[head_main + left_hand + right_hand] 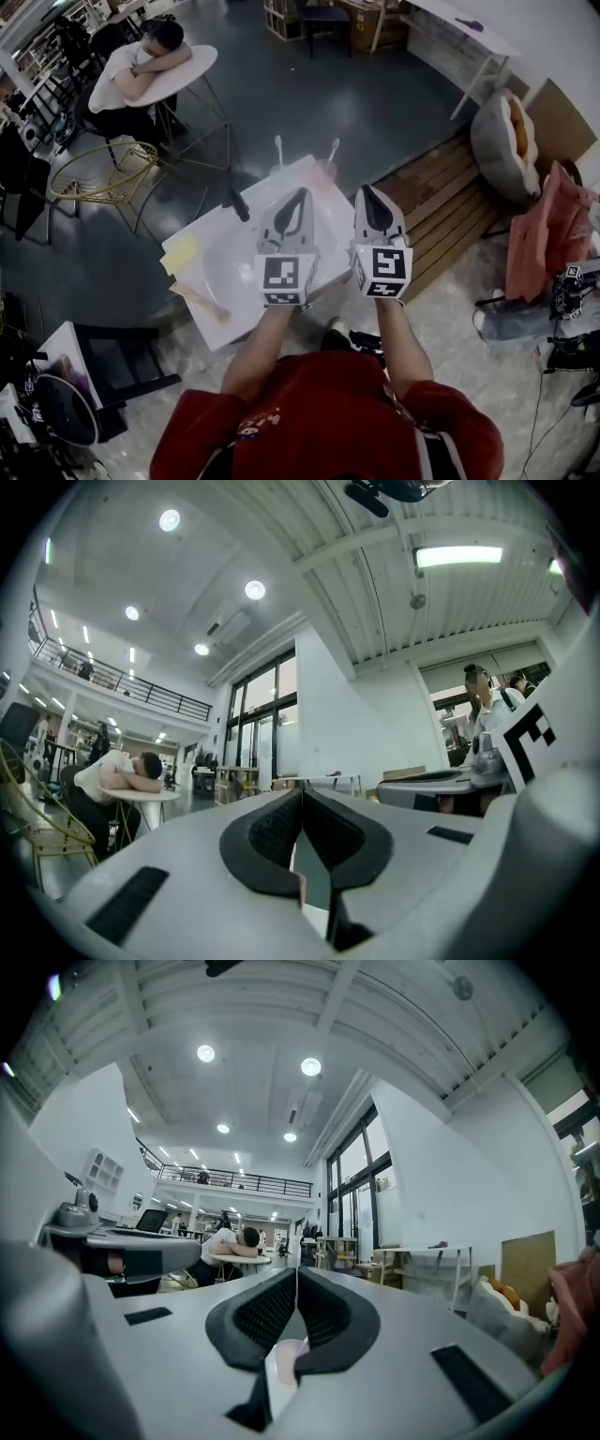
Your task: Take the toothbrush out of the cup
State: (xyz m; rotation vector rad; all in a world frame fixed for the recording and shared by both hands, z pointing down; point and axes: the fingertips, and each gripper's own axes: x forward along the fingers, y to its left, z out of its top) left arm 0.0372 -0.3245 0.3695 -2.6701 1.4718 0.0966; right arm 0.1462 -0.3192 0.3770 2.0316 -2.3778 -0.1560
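At the far corner of the white table (202, 323) stands a pinkish cup (324, 171) with a pale toothbrush (333, 148) sticking up out of it. A second pale toothbrush (278, 150) stands upright just left of it; what holds it is too small to tell. My left gripper (300, 193) hovers over the table a little short of the cup, jaws shut and empty. My right gripper (366, 190) is beside it to the right, also shut with nothing in it. In both gripper views the pads meet, left gripper (301, 799), right gripper (297, 1274), and both look out over the room.
On the table lie a black object (240, 206), a yellow piece (180, 253) and a tan item (202, 300). A person rests at a round table (183, 70) behind, beside a yellow wire chair (103, 173). Wooden slats (450, 202) lie right, a black chair (122, 366) left.
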